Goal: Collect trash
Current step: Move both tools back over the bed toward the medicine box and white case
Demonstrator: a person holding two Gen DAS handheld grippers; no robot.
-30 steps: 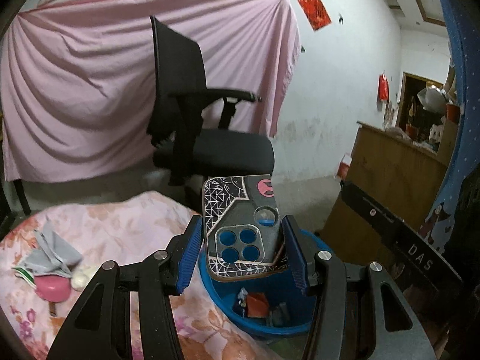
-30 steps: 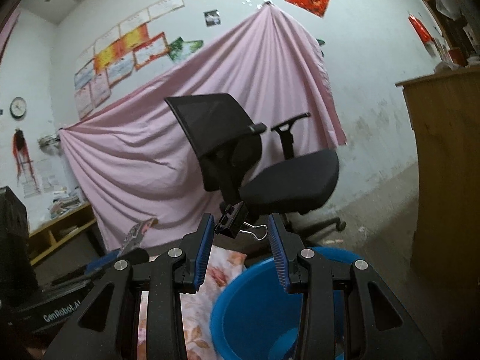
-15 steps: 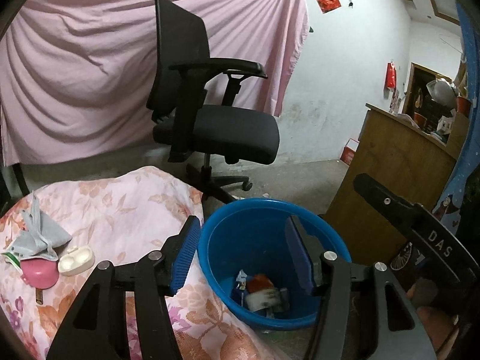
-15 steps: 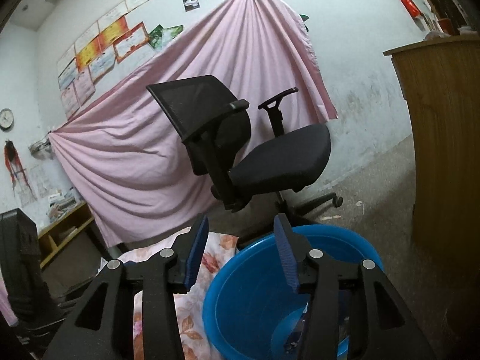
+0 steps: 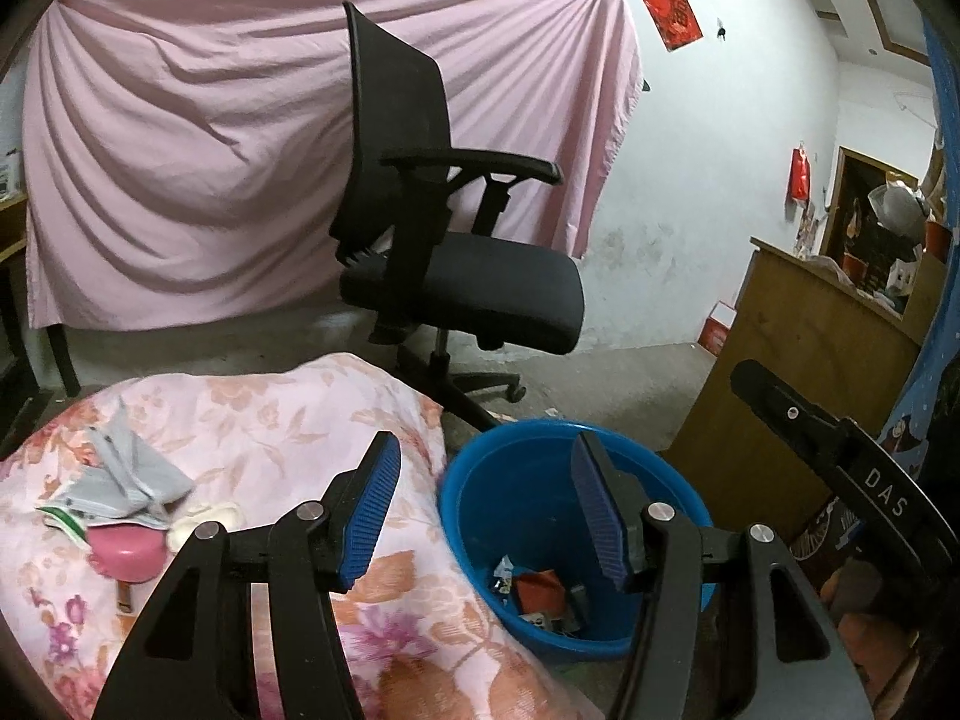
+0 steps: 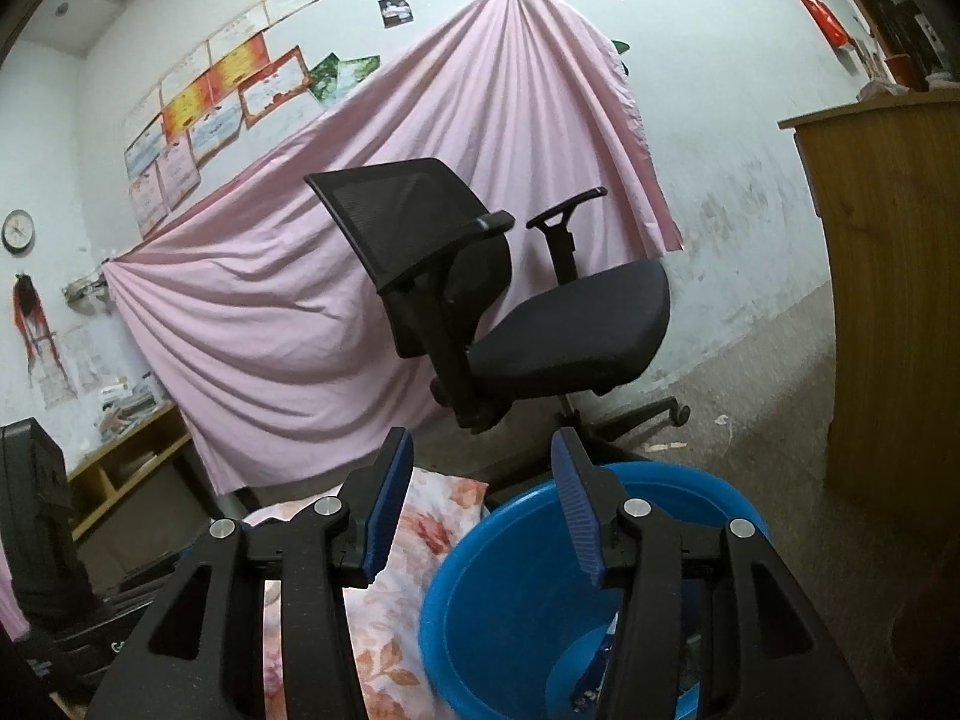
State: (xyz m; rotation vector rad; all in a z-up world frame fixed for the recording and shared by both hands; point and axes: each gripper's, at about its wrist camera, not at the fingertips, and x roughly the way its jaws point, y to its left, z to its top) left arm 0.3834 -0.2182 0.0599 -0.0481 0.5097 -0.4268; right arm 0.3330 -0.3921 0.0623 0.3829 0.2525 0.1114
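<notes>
Only the left wrist view shows trash (image 5: 543, 597) on the blue basin (image 5: 510, 492) floor, at five o'clock from the left gripper (image 5: 483, 507). Both the left and right gripper (image 6: 483, 501) gape wide, empty; the basin rim (image 6: 672, 477) lies at four o'clock of the right.

We see a glossy, smooth plastic blue bin (image 5: 510, 498) at five o'clock of the soft floral cloth (image 5: 252, 438), with a matt mesh-backed office chair (image 5: 444, 228) at twelve. Our left gripper (image 5: 480, 468) and right gripper (image 6: 480, 462) look like matt black plastic with ribbed blue pads and shiny metal screws. At three o'clock stands a dull wooden cabinet (image 5: 804, 348); behind hangs creased pink cloth (image 5: 180, 138).
</notes>
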